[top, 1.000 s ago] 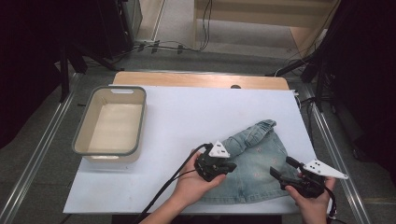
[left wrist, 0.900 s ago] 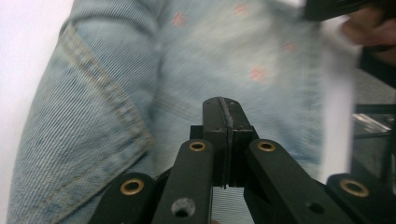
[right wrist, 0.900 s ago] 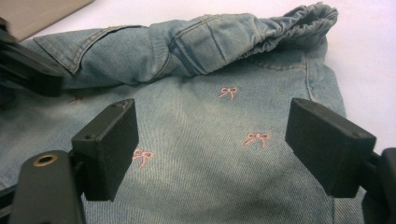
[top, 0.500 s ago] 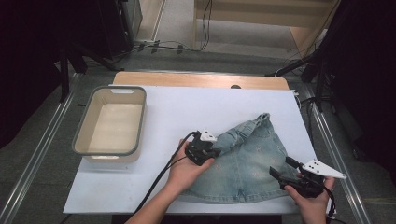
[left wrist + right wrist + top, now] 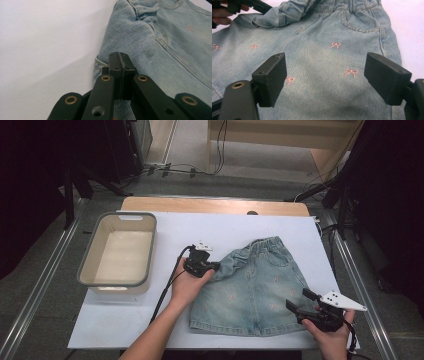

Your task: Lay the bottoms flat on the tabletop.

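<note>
Denim shorts (image 5: 252, 287) lie flat on a white sheet (image 5: 150, 320) that covers the table, toward its right half and near the person's edge. The cloth is pale blue, soft and faded, dotted with small pink stitched bows, with a gathered elastic waistband on the far side and a curved pocket seam. The left gripper (image 5: 209, 268) sits at the shorts' left edge near the waistband, its jaws pressed together on a fold of denim, which bunches up there. The right gripper (image 5: 295, 301) hovers over the shorts' lower right corner, jaws spread wide apart with nothing between them; its grey three-cornered plate sticks out to the right. To the left, well apart from the shorts, stands a bin (image 5: 88, 255), a rounded rectangular tub with a grey rim and pale, bare inside. A strip of wooden tabletop (image 5: 210, 205) shows beyond the sheet. Metal rails (image 5: 40, 295) run along both sides, and cables (image 5: 220, 167) trail on the floor behind.
</note>
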### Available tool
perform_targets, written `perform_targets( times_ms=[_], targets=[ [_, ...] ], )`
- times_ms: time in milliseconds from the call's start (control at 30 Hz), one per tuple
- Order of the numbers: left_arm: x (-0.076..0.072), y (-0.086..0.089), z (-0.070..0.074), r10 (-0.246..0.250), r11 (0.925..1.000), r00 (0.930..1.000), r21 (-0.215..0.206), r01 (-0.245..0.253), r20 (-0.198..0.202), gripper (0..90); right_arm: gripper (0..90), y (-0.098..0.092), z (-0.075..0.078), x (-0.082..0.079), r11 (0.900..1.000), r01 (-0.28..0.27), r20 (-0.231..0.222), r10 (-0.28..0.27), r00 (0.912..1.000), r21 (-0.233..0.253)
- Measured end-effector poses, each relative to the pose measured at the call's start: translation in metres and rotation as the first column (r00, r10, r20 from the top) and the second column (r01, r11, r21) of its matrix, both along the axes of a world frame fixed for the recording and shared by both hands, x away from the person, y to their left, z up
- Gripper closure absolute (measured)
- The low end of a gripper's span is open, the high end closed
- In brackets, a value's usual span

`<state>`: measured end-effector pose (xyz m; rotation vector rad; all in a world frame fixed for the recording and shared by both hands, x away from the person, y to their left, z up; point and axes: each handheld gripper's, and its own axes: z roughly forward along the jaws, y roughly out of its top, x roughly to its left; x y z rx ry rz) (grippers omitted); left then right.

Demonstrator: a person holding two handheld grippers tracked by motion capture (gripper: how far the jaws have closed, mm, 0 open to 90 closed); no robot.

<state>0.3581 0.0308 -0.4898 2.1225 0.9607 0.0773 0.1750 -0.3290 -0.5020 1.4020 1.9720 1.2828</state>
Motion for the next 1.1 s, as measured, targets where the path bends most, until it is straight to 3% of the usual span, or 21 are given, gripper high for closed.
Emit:
perform_targets(
  times_ms=[67,133,233,300,367,400,467,500,600,733,833,900,967,1033,1100],
  targets=[
    [0.001,0.001,0.009,-0.008,1.0,0.9996,0.003,0.008,0.026,88.1,17.8,-0.001,0.0,0.0,1.0,0.002,0.002,-0.002,1.0,0.001],
    [-0.002,0.003,0.022,-0.014,0.9994,0.999,-0.032,0.015,0.043,85.7,17.9,-0.001,0.001,-0.001,1.0,0.002,0.006,-0.002,1.0,0.002],
    [-0.013,-0.001,0.035,-0.067,0.9948,0.9958,-0.072,0.072,0.062,81.0,18.0,-0.001,0.001,-0.001,1.0,0.004,0.007,-0.004,1.0,0.005],
    [-0.021,-0.007,0.037,-0.098,0.9917,0.9916,-0.075,0.105,0.084,73.7,18.0,0.0,0.001,0.0,1.0,0.005,0.003,-0.005,1.0,0.005],
    [-0.025,-0.015,0.035,-0.127,0.9894,0.988,-0.06,0.132,0.089,60.6,18.0,0.002,0.001,0.0,1.0,-0.002,0.004,0.002,1.0,0.001],
    [-0.026,-0.018,0.033,-0.133,0.9892,0.9872,-0.05,0.138,0.088,53.7,18.0,0.003,0.001,0.0,1.0,-0.008,0.007,0.008,0.9999,-0.002],
    [-0.026,-0.026,0.025,-0.13,0.9915,0.9855,0.018,0.129,0.109,43.0,18.0,0.005,0.002,-0.001,1.0,-0.012,0.005,0.012,0.9999,-0.005],
    [-0.025,-0.029,0.02,-0.126,0.9912,0.984,0.055,0.12,0.126,42.0,18.0,0.006,0.002,-0.001,1.0,-0.013,0.007,0.013,0.9999,-0.006],
    [-0.021,-0.033,0.013,-0.103,0.9905,0.9836,0.106,0.087,0.148,38.3,18.0,0.005,0.002,-0.001,1.0,-0.012,0.006,0.012,0.9999,-0.002],
    [-0.015,-0.037,0.003,-0.103,0.979,0.9817,0.191,0.071,0.161,33.0,18.0,0.004,0.001,-0.001,1.0,-0.009,0.001,0.009,1.0,-0.001],
    [-0.012,-0.035,0.003,-0.091,0.9757,0.9791,0.213,0.052,0.182,38.3,18.0,0.005,0.001,0.0,1.0,-0.01,-0.002,0.01,0.9999,-0.002],
    [-0.008,-0.031,0.006,-0.068,0.9819,0.9826,0.186,0.035,0.173,56.3,18.1,0.006,0.0,-0.001,1.0,-0.013,-0.002,0.013,0.9999,-0.007],
    [0.0,-0.024,0.01,-0.045,0.9903,0.9905,0.136,0.027,0.13,69.6,18.3,0.007,0.0,-0.001,1.0,-0.016,-0.004,0.016,0.9999,-0.009],
    [0.011,-0.015,0.011,-0.021,0.9957,0.9963,0.092,0.013,0.084,74.0,18.4,0.008,0.0,-0.001,1.0,-0.021,-0.003,0.021,0.9998,-0.01],
    [0.024,-0.004,0.008,0.007,0.9999,0.9999,0.013,-0.007,0.01,76.2,18.5,0.008,0.001,-0.001,1.0,-0.02,-0.003,0.02,0.9998,-0.011]
  ],
)
